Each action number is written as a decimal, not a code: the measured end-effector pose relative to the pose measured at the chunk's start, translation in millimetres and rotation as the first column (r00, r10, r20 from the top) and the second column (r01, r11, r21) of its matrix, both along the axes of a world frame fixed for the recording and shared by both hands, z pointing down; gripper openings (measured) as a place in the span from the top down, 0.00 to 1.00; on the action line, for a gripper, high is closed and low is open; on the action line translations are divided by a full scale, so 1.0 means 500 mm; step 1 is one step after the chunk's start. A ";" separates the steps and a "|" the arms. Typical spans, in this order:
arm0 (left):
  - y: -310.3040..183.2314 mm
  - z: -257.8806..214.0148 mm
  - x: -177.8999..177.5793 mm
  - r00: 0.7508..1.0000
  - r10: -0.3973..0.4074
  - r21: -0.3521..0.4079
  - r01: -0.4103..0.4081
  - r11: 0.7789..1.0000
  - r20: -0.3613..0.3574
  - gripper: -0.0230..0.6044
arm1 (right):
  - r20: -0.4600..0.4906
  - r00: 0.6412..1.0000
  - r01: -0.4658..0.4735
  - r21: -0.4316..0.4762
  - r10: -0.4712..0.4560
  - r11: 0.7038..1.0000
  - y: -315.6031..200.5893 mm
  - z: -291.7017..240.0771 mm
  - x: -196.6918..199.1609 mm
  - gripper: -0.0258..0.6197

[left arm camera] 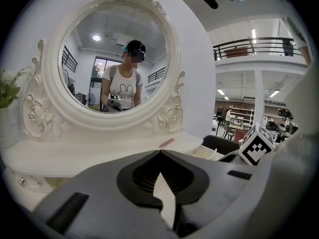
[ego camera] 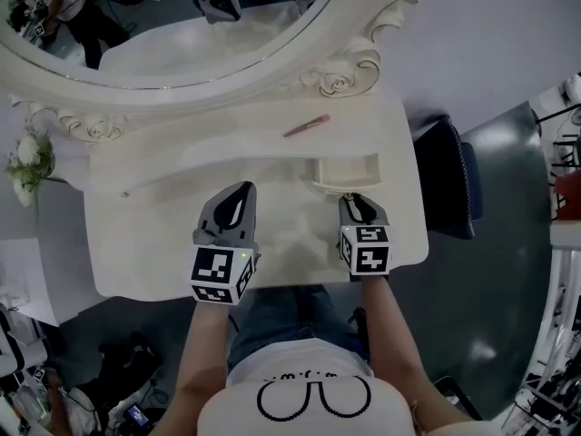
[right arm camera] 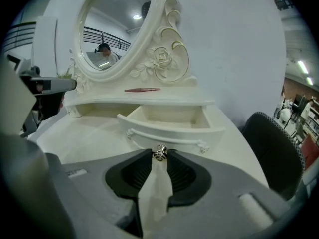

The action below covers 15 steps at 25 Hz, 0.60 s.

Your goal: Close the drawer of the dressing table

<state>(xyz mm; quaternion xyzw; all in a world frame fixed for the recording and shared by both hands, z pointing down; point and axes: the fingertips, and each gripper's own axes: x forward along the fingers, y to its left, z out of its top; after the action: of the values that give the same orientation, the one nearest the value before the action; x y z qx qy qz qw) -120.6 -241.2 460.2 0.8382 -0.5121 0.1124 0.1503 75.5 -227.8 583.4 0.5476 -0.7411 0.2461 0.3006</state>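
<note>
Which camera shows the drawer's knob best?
The right gripper view: the knob sits close up, pinched between the right hand-held gripper's jaw tips, on the open drawer. The head view hides it under that gripper; the left gripper view shows only part of the drawer.

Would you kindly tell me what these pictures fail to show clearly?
A thin pink object on the white dressing table: too small everywhere to identify.
The small silver drawer knob: head view, under the right hand-held gripper.
Floor of the open white drawer: right gripper view, mostly behind its front panel.
Top of the oval mirror: head view, cut by the edge.
</note>
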 end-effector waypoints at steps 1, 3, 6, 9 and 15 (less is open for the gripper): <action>0.000 -0.001 0.003 1.000 0.003 0.002 -0.003 1.000 -0.001 0.97 | -0.007 1.000 0.007 0.000 -0.007 1.000 0.000 0.001 0.000 0.81; -0.002 -0.004 0.006 1.000 0.009 0.005 -0.009 1.000 -0.001 0.97 | -0.024 0.999 0.025 0.004 -0.025 1.000 -0.002 0.001 -0.002 0.81; -0.004 -0.007 0.006 1.000 0.009 0.008 -0.009 1.000 -0.001 0.97 | -0.048 0.998 0.039 0.004 -0.039 0.999 -0.006 0.004 -0.005 0.81; -0.004 -0.007 0.006 1.000 0.010 0.009 -0.010 1.000 0.000 0.97 | -0.071 0.996 0.053 0.004 -0.052 0.999 -0.008 0.008 -0.003 0.81; -0.003 -0.002 -0.001 1.000 0.008 0.004 -0.008 1.000 0.002 0.97 | -0.125 0.987 0.105 0.010 -0.103 0.994 -0.041 0.008 0.006 0.81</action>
<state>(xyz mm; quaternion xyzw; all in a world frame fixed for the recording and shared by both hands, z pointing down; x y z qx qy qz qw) -120.9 -242.7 459.2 0.8404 -0.5092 0.1129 0.1476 78.7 -248.4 587.3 0.5250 -0.7505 0.1895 0.3538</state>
